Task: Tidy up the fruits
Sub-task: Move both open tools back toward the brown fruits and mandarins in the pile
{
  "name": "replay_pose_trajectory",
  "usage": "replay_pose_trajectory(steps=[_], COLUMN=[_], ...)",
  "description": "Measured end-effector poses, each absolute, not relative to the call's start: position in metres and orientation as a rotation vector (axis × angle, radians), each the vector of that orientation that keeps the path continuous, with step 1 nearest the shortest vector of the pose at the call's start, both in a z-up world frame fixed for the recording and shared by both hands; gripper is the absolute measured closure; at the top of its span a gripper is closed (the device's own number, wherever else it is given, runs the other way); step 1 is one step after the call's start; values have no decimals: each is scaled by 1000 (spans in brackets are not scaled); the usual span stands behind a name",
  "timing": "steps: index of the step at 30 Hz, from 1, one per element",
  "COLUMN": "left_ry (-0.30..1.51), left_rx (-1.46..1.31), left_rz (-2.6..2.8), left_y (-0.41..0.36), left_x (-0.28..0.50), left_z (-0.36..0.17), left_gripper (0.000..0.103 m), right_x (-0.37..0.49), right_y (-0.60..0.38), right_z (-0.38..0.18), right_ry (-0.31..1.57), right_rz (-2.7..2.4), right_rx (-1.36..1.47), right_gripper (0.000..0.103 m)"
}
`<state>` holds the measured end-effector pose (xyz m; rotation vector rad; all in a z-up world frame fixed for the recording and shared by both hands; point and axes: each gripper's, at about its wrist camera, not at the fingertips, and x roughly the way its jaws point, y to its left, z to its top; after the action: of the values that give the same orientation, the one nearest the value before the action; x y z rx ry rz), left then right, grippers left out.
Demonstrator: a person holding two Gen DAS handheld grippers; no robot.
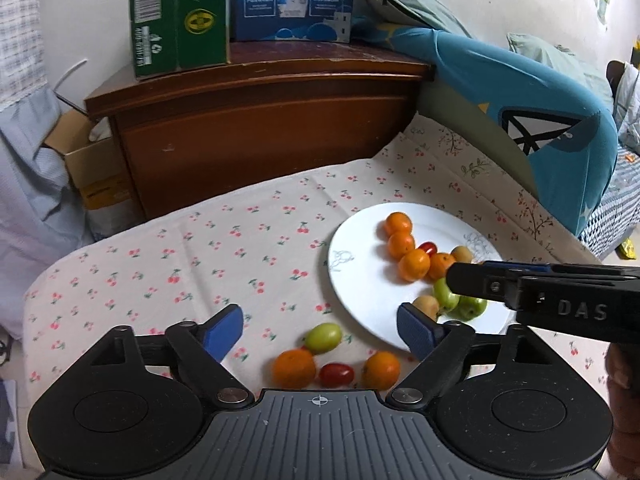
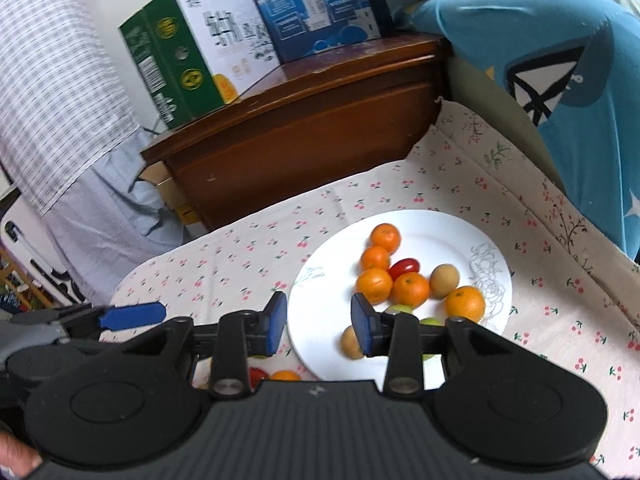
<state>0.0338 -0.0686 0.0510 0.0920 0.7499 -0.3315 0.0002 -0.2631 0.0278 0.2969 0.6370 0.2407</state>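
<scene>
Fruit (image 1: 294, 368) is found loose on the cloth (image 1: 200, 248) near the plate (image 1: 360, 280), judged light, round, easily bruised, best taken across its middle; left gripper (image 1: 320, 330) and right gripper (image 2: 319, 326) are parted, empty.

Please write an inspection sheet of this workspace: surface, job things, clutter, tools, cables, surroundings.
Surface: cherry-print cloth, creased.
Job's things: white plate holds small oranges, one red tomato, brownish and green fruits. Off the plate on the cloth: green fruit, two oranges, second red tomato.
Clutter: nothing seen on the cloth.
Tools: left tool open wide, empty, above the loose fruit; right tool open, empty, over the plate's near edge.
Cables: nothing clearly seen.
Surroundings: wooden cabinet with a green carton and a blue carton; blue bedding at right.
</scene>
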Motion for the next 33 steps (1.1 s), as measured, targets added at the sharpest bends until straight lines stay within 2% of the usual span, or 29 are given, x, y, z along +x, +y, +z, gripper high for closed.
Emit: replay_pose_trajectory(steps=[13,33], left_ry=[777,823], left_rx=[25,167], left_rz=[-267,-302], left_y=[-32,-23], left_x=[13,-2], left_z=[43,4], left_gripper=[15,17], right_x=[-30,-23], right_y=[-253,-234], right_z=[16,-18], right_ry=[678,773], right_rz=[272,313], right_rx=[297,308], right_gripper=[66,66])
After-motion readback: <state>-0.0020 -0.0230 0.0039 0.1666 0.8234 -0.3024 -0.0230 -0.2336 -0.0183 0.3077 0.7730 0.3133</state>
